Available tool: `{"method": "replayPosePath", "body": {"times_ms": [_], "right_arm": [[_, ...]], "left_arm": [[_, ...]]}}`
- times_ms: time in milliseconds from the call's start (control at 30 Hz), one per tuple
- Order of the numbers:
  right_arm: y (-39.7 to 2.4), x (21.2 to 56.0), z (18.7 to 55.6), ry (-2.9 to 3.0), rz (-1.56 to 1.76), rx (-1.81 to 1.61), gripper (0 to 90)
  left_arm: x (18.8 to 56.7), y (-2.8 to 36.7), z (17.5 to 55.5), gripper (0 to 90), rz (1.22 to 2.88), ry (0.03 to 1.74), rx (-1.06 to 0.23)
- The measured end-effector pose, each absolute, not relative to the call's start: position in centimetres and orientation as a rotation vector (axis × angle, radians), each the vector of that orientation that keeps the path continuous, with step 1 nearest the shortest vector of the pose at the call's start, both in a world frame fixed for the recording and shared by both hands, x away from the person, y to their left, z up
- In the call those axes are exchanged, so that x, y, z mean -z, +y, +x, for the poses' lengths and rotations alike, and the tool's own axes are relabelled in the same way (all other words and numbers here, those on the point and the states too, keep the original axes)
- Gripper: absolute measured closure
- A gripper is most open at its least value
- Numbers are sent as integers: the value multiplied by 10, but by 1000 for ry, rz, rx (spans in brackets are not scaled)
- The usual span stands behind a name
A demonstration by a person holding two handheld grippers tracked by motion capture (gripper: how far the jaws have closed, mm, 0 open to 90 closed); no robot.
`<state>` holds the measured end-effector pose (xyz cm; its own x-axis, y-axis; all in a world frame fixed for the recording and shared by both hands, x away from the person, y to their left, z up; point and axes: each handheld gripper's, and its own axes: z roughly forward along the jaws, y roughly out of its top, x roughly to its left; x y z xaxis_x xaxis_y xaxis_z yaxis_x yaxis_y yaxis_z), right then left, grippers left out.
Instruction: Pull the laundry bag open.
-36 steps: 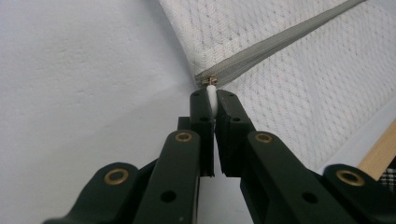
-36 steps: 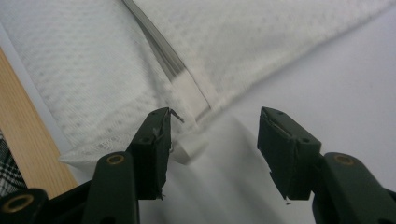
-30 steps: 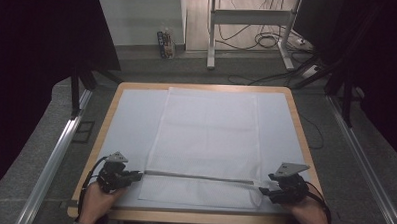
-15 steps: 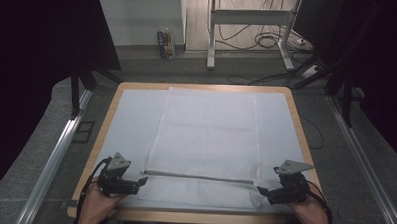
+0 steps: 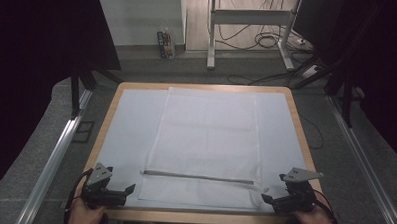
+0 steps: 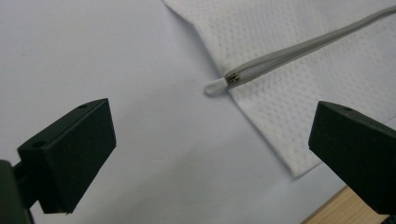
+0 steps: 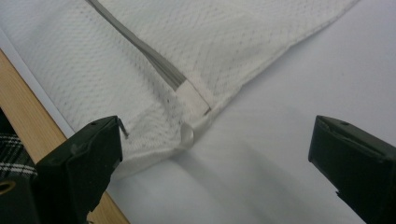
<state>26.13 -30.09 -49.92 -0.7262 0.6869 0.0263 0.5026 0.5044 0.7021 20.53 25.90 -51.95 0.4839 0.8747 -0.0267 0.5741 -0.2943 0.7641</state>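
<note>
A white mesh bag (image 5: 208, 142) lies flat on the pale sheet over the table (image 5: 298, 130), with a grey zipper (image 5: 199, 177) running across near its front edge. My left gripper (image 5: 126, 192) sits just left of the bag's front left corner. Its jaws have just been opening and nothing is between them. In the left gripper view (image 6: 215, 149) the zipper's end with a small white tab (image 6: 215, 87) lies ahead. My right gripper (image 5: 269, 199) stands at the front right corner and has also just been opening. It (image 7: 217, 158) has nothing in it, the bag's corner (image 7: 187, 133) lying loose just ahead.
The wooden table edge (image 5: 198, 217) runs just under both hands. Metal rails (image 5: 55, 154) flank the table on the grey floor. Desk legs and cables (image 5: 269, 42) stand beyond the far edge.
Both grippers have opened and let go of the bag's front corners. The left one has drawn back toward the near left. The bag's front edge now lies flat.
</note>
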Motion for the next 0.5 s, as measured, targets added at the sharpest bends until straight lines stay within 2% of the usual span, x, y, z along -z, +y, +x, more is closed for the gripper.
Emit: {"method": "replayPosePath", "body": {"times_ms": [500], "right_arm": [[-302, 501, 263, 2513, 1030, -1020, 31]], "left_arm": [[525, 251, 209, 12, 2085, 1213, -544]]}}
